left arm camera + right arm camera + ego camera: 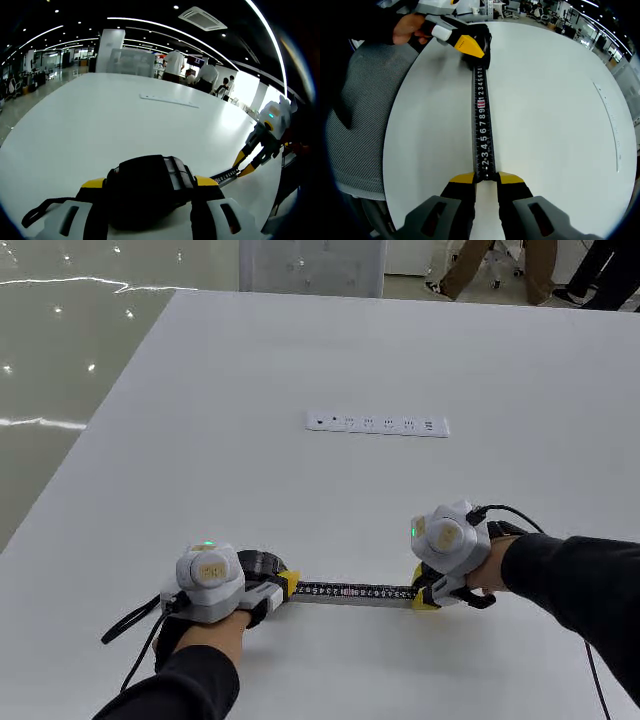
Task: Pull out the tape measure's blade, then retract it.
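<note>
**— What does the tape measure look like right now?**

— Its case (pixel 262 565) is black and chunky. It sits on the table (pixel 330 360) close to my edge. The blade (pixel 484 125) is drawn out and lies flat on the table toward my right. It is dark with white numerals and has a red mark partway along.

**— And your hands?**

— My left hand-held gripper (pixel 150 181) has its yellow-tipped jaws clamped on either side of the case. My right hand-held gripper (pixel 486 177) has its jaws pinched together on the blade's free end. Both sit low at the table and point toward each other along the blade. My forearms, in dark sleeves, come in from the near edge. A black cable (pixel 128 622) trails off the left side.

**— What's around you?**

— The table is white. A white power strip (pixel 377 424) lies out toward the middle, well apart from the tape. To the left is a glossy floor (pixel 60 340) that mirrors the ceiling lights. People (pixel 175 62) stand beyond the far end of the table. A grey mesh chair (pixel 360 125) sits beside the table's edge.
</note>
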The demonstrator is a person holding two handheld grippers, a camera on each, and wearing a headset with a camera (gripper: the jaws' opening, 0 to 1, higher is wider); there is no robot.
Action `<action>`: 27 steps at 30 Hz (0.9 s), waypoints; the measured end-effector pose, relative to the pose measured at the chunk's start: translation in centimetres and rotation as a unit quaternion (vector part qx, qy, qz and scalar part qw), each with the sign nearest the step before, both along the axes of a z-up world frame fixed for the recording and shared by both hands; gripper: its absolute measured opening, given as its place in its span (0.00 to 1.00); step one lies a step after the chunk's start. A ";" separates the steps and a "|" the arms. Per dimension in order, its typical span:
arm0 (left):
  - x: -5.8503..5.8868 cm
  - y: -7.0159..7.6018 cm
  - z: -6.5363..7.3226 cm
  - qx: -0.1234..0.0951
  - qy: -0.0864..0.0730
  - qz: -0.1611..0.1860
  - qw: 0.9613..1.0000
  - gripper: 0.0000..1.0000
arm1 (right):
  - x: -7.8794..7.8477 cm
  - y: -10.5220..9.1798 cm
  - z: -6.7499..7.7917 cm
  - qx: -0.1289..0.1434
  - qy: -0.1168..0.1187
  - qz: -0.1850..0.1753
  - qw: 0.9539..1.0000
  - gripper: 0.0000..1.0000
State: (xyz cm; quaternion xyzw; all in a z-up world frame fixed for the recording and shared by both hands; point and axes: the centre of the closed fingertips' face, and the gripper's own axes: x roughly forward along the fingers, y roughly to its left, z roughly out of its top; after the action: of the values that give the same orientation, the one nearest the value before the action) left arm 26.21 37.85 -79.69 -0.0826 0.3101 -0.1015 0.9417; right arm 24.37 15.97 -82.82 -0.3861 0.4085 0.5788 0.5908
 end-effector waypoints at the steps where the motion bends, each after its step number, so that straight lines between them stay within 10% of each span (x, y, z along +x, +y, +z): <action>1: 0.0 0.0 0.0 0.000 0.001 -0.002 1.000 0.62 | 0.0 0.1 0.0 0.001 0.000 0.000 1.000 0.13; 27: -0.1 -0.1 -0.1 -0.001 0.003 -0.008 1.000 0.62 | 0.0 2.7 0.0 0.023 -0.003 -0.001 1.000 0.13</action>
State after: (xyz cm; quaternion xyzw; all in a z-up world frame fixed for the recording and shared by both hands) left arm 26.12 37.72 -79.74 -0.0816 0.3136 -0.1096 0.9397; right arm 24.40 18.66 -82.82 -0.3739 0.3940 0.5861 0.6012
